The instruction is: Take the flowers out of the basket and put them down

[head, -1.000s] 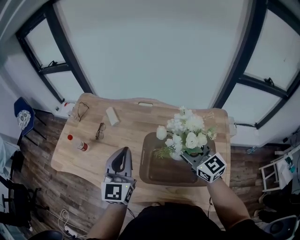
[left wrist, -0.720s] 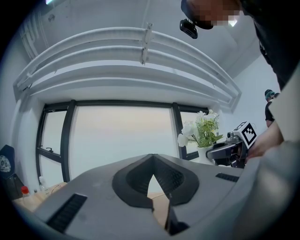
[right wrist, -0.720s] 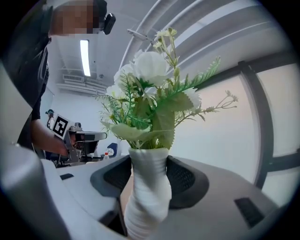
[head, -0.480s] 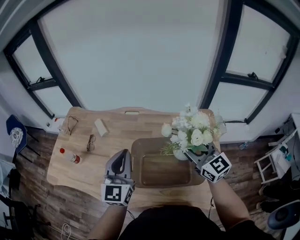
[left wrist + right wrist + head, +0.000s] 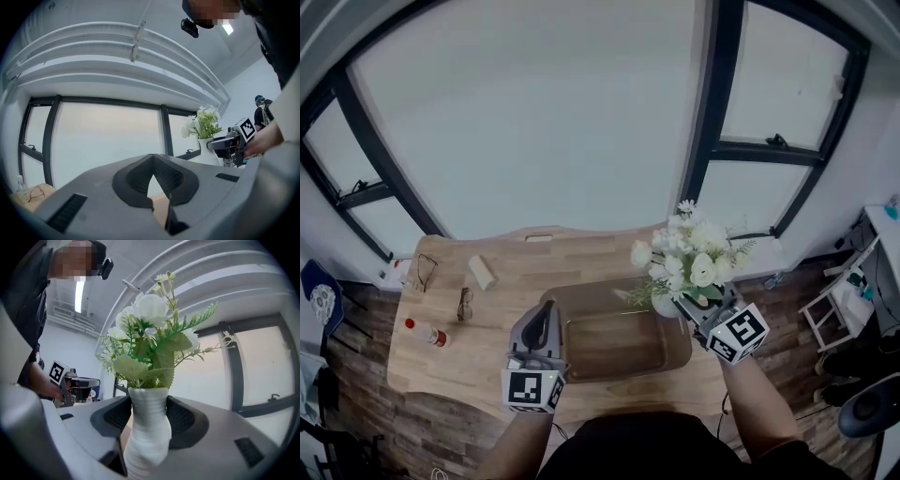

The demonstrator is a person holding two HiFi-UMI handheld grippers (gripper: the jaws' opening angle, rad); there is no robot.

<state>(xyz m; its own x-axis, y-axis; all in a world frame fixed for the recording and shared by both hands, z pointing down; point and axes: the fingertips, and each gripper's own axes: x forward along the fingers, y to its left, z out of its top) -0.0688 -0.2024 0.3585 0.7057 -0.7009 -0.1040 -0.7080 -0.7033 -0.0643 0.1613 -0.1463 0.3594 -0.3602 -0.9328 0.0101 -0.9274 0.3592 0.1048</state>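
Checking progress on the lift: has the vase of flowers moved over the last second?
Yes. The vase of flowers in the right gripper has shifted rightward, toward the basket's right rim.

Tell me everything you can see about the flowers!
The flowers are a bunch of white blooms with green leaves and ferny sprigs, and they look artificial. They stand upright in a white ribbed vase with a narrow neck. The right gripper clamps the vase between its two jaws and holds it over the right end of the brown basket. The bottom of the vase is hidden, so I can't tell if it rests on anything.
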